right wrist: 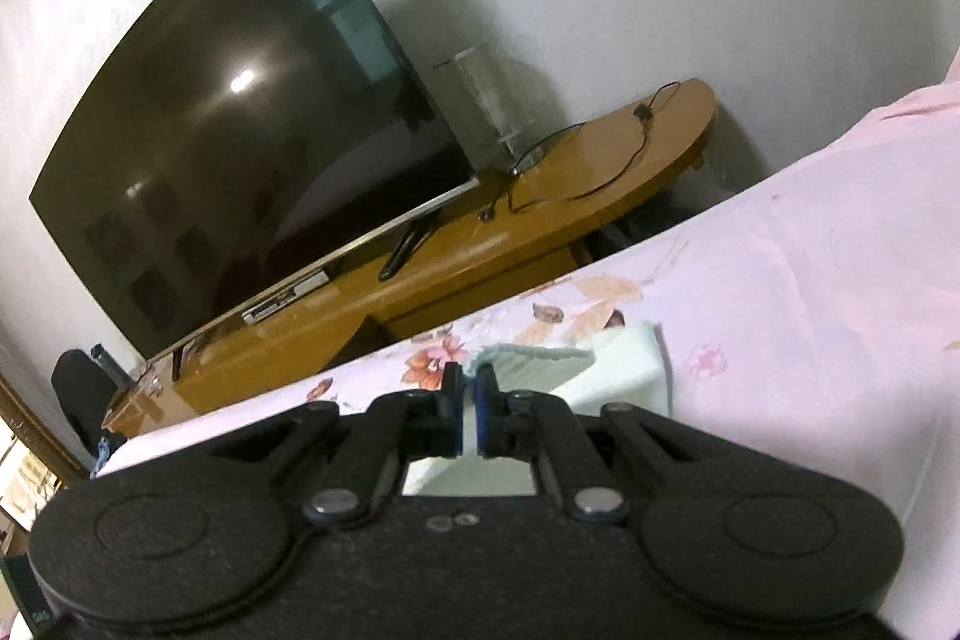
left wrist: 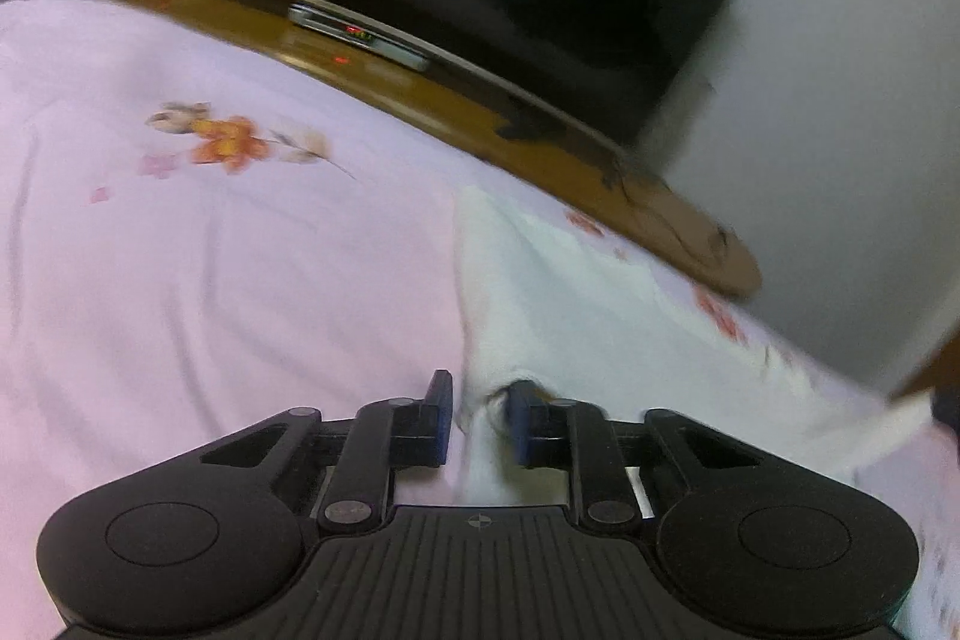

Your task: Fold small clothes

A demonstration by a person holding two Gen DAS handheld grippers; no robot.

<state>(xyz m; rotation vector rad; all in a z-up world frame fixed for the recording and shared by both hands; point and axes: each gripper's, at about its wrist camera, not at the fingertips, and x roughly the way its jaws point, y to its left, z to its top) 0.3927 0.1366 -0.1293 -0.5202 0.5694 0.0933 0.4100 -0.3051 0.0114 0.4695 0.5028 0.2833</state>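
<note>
A small white garment lies on a pink flowered bed sheet. My left gripper is shut on a bunched edge of the garment, and the cloth stretches away to the right from its fingers. In the right wrist view the same garment looks pale and partly folded. My right gripper is shut on its near edge, with the fingers almost together and a thin fold of cloth between them.
A wooden TV bench runs along the far side of the bed, carrying a large dark TV, a clear cylinder and black cables. A white wall stands behind. A dark chair sits at far left.
</note>
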